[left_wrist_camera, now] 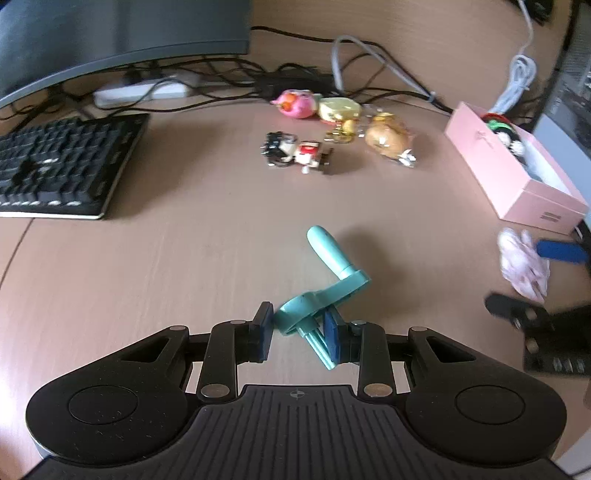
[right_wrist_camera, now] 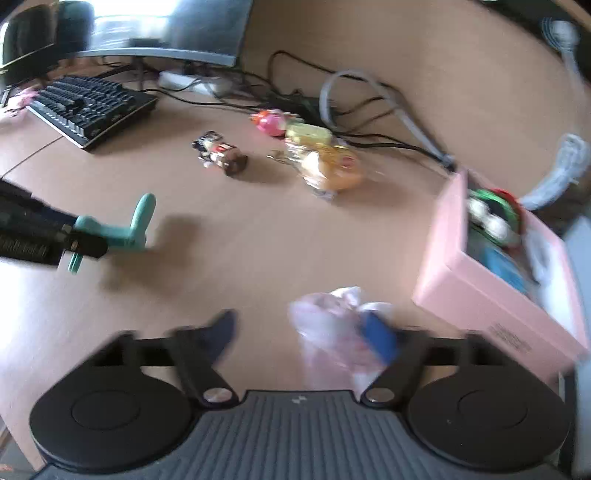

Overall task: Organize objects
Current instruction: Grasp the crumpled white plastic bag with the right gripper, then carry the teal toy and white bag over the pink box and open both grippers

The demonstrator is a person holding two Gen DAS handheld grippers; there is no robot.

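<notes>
My left gripper (left_wrist_camera: 299, 332) is shut on a teal crank handle (left_wrist_camera: 325, 254). Its round hub sits between the blue pads and its grip sticks up and away over the desk. The right wrist view shows the same crank (right_wrist_camera: 136, 225) at the left, held by that gripper (right_wrist_camera: 79, 240). My right gripper (right_wrist_camera: 301, 334) stands open and blurred. A crumpled pink-white plastic bag (right_wrist_camera: 332, 332) lies against its right pad, with a gap to the left finger. In the left wrist view this gripper (left_wrist_camera: 528, 280) and the bag (left_wrist_camera: 521, 266) are at the right edge, just in front of the pink box (left_wrist_camera: 517, 177).
The open pink box (right_wrist_camera: 480, 291) holds several small items. A group of toys (left_wrist_camera: 332, 125) lies mid-desk, with small figures (left_wrist_camera: 295, 151) in front. A black keyboard (left_wrist_camera: 62, 166), a monitor (left_wrist_camera: 110, 33), a power strip (left_wrist_camera: 140, 94) and tangled cables (left_wrist_camera: 369, 55) fill the back.
</notes>
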